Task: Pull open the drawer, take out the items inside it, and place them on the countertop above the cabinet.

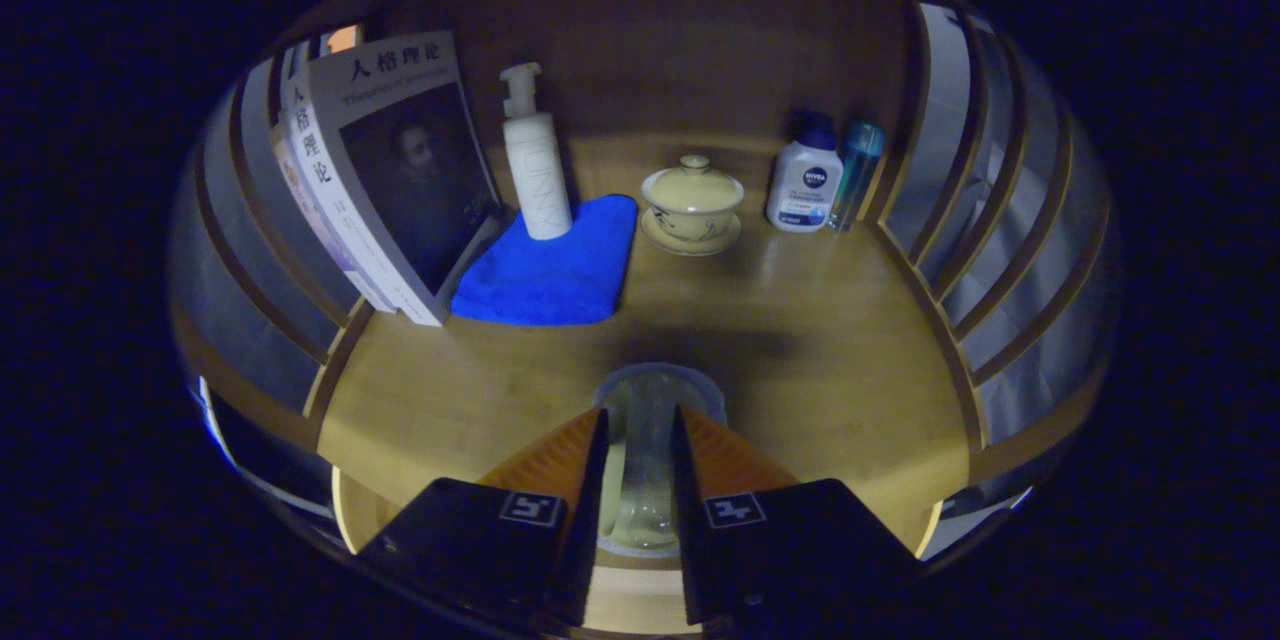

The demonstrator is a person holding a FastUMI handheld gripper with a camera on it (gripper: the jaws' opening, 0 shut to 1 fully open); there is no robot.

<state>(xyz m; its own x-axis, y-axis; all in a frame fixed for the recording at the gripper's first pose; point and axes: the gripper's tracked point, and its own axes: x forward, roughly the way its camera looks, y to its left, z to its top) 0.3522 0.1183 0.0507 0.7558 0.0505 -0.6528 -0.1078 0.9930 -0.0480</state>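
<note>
A clear glass cup (640,460) sits between my fingers, and my gripper (640,425) is shut on it, both fingers pressing its sides. The cup hangs just above or rests on the front part of the wooden countertop (800,370); I cannot tell which. Its rim shows beyond the fingertips. Beyond it on the countertop lie a folded blue cloth (550,270) and a lidded cream teacup on a saucer (692,202).
A white pump bottle (535,165) stands on the blue cloth. Books (390,180) lean at the left wall. A white bottle with a dark cap (805,182) and a slim blue bottle (855,175) stand at the back right. Slatted wooden sides (1000,250) flank the countertop.
</note>
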